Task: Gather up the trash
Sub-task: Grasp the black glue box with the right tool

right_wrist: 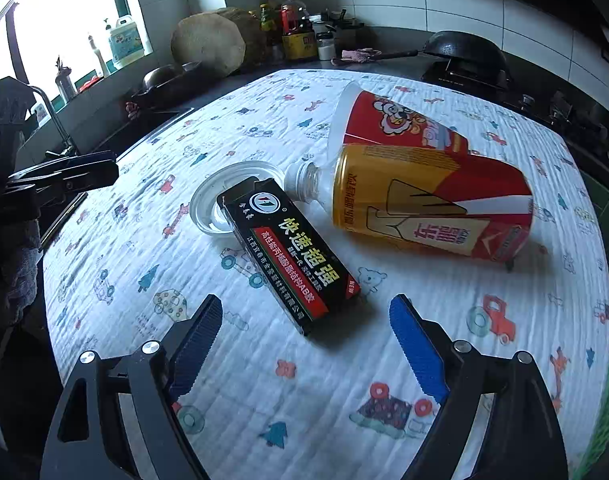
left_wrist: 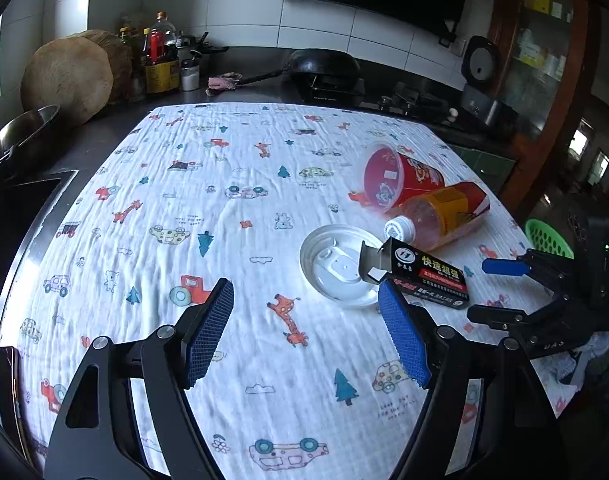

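A: How do the claws stand?

B: The left claw (left_wrist: 306, 332) is spread wide and holds nothing; only the printed cloth (left_wrist: 240, 216) on the tabletop lies between its blue pads (left_wrist: 210, 332). The right claw (right_wrist: 306, 344) is just as wide and empty too.

A: And the trash?

B: Straight ahead of the right claw lies a black glue box (right_wrist: 292, 256), its near end just short of the gap between the fingers, not touching them. Its far end rests on a clear plastic lid (right_wrist: 224, 200). Ahead and to the right, a plastic bottle (right_wrist: 416, 204) lies on its side, with a red paper cup (right_wrist: 400, 124) tipped over just behind it and touching it. From the left claw, that whole cluster sits ahead and to the right.

A: Anything hard to read?

B: The box hides part of the lid. A green basket (right_wrist: 608, 412) is cut off at the right edge beside the right claw, so its contents cannot be told.
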Available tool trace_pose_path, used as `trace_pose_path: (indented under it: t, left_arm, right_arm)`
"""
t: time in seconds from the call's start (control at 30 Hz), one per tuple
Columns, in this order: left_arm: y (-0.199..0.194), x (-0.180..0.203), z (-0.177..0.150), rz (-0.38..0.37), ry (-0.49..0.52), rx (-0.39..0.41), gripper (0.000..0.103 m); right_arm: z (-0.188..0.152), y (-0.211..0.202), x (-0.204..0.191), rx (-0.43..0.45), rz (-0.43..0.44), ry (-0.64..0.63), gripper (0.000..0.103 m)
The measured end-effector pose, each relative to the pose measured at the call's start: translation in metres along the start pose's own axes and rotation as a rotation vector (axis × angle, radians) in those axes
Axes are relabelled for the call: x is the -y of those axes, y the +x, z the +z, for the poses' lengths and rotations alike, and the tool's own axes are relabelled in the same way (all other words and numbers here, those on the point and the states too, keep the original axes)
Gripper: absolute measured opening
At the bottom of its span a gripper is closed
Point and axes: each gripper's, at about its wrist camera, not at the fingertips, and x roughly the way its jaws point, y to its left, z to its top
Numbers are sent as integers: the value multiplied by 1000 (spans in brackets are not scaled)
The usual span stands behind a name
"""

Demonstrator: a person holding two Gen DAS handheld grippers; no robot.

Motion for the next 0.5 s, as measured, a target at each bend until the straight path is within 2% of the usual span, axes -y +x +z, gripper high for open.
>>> trace_pose_path:
  t: [0.27, 0.5]
  left_arm:
    - [10, -14, -3, -4, -4, -14, 74]
    - [20, -13, -2, -13, 18, -33, 74]
  right_arm:
    - [16, 33, -3, -36, 19, -43, 76]
    - [27, 46, -3, -44, 30, -64, 74]
